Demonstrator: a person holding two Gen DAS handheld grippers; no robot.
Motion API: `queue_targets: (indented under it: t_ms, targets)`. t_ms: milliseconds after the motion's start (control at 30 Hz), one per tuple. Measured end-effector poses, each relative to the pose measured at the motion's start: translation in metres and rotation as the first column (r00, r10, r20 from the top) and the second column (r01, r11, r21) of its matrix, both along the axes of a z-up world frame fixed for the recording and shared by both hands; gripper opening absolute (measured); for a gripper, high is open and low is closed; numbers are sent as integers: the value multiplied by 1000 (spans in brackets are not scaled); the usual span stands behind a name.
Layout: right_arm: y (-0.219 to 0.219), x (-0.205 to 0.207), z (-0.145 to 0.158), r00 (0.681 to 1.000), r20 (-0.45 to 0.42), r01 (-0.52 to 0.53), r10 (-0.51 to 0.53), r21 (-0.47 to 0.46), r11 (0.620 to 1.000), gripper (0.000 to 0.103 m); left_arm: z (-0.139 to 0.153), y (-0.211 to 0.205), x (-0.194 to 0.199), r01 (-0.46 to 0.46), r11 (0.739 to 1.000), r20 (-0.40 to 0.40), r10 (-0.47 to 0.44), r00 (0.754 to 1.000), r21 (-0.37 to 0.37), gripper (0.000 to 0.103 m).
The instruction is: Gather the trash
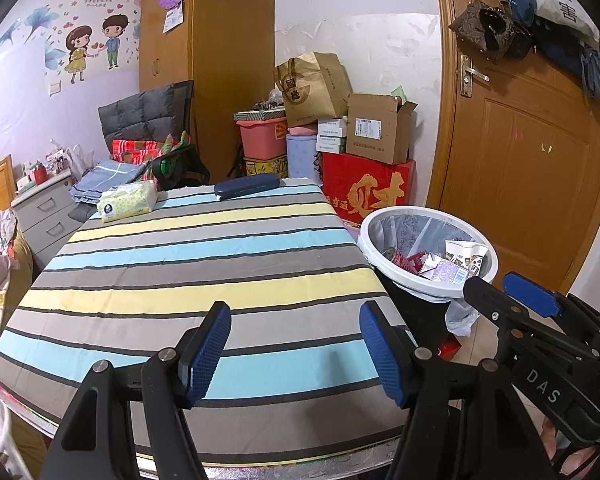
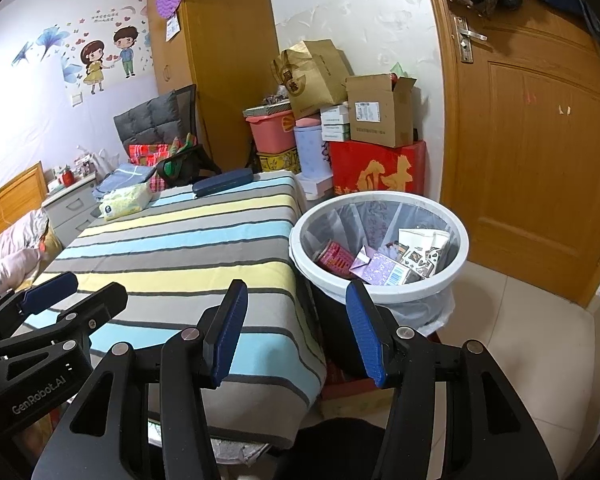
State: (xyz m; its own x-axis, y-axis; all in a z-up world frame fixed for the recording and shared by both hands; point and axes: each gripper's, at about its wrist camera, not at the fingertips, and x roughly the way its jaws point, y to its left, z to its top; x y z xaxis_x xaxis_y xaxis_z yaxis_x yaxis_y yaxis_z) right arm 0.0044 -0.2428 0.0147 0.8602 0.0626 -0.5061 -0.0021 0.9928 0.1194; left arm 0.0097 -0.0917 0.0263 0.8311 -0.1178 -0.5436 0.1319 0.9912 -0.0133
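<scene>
Two handheld grippers with black arms and blue ribbed pads are hovering over the near edge of a table (image 1: 204, 264) draped in a cloth striped grey, yellow and light blue. The left gripper (image 1: 296, 352) is standing with its jaws parted and nothing between them, only the striped cloth showing in the gap. The right gripper (image 2: 296, 328) is likewise standing apart and gripping nothing, its gap framing the table's corner and the floor beside it. Just beside the table's right edge, a round white trash bin (image 2: 380, 208) lined with a clear bag is sitting on the floor in front of a wooden door (image 2: 540, 140). Inside the bin, the trash is lying in a heap: a red patterned can (image 2: 334, 258), a purple carton (image 2: 384, 270) and a white printed packet (image 2: 424, 248). At the table's far end, a yellow-green tissue pack (image 1: 128, 200) is resting near the left corner, and a dark blue case (image 1: 247, 186) is lying nearer the middle of the far edge. Behind the table, boxes and a paper bag (image 1: 312, 88) are stacked against the wall.
</scene>
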Motion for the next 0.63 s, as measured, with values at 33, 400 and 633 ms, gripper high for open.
queue_targets:
  t_ms: [33,400,633]
  targets:
    - [0,0,0,1000,-1,-2,2,0,1000,53,0,0,0,0,1000,-1,0,1000,-1,66]
    - [6,-1,2,1000,-1,-7,7,-4,1000,53,3,1,-3,0,1000,3,0,1000,-3,67]
    - [6,-1,2,1000,-1,-9,9,-4,1000,53,3,2,-4,-6,1000,-4,6,1000,-5,67]
